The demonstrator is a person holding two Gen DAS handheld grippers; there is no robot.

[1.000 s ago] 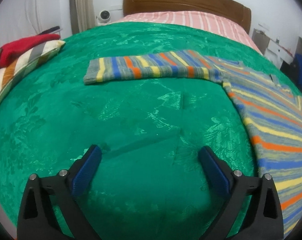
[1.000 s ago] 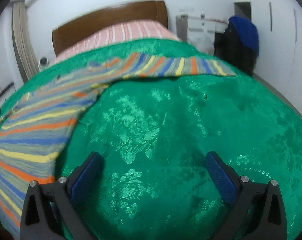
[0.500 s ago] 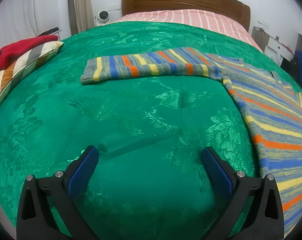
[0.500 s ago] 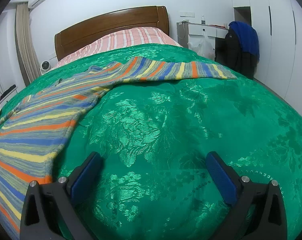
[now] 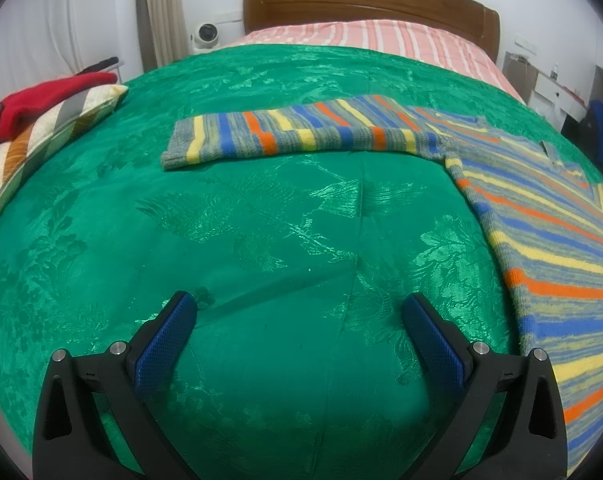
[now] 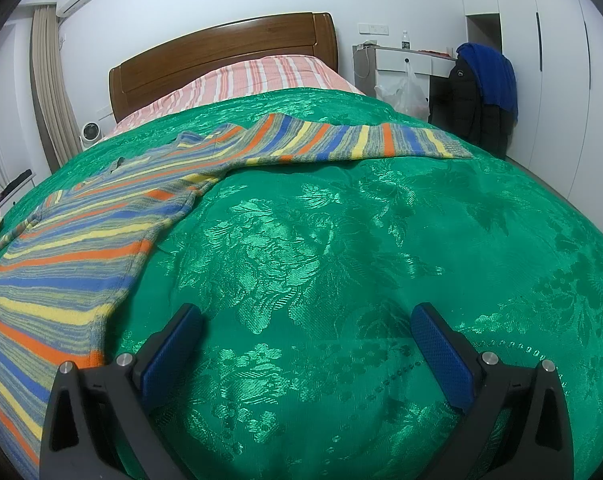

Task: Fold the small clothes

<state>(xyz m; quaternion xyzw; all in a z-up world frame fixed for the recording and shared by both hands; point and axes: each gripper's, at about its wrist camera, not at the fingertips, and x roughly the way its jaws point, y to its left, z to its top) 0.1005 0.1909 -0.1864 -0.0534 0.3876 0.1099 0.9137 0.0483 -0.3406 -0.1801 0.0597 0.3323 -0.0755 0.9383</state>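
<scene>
- Striped sweater (image 5: 541, 216) lies spread flat on the green bedspread (image 5: 261, 240), its bands blue, yellow, orange and grey.
- From the left wrist view, one sleeve (image 5: 301, 134) of the sweater stretches straight out to the left of its body, flat on the bedspread, with the cuff at the far left end.
- From the right wrist view, the sweater's body (image 6: 69, 248) fills the left side, and the other sleeve (image 6: 341, 142) runs out to the right of it, toward the wooden headboard (image 6: 221, 52) end of the bed.
- Left gripper (image 5: 299, 320) hovers over bare bedspread, to the left of the sweater's lower body; its jaws stand wide apart and hold nothing, the blue pads (image 5: 165, 344) clear of the knit.
- Right gripper (image 6: 307, 328) sits over bare bedspread, just to the right of the sweater's hem edge; its jaws are spread wide too, with nothing between them.
- A striped cushion (image 5: 41, 136) with a red garment (image 5: 45, 96) lying on it rests well to the left of the sweater, at the bedspread's edge.
- Beyond the sweater, a pink striped sheet (image 5: 381, 40) shows below the headboard.
- A dark jacket with a blue cloth (image 6: 485, 80) over it hangs to the right of the bed, well apart from the sweater.
</scene>
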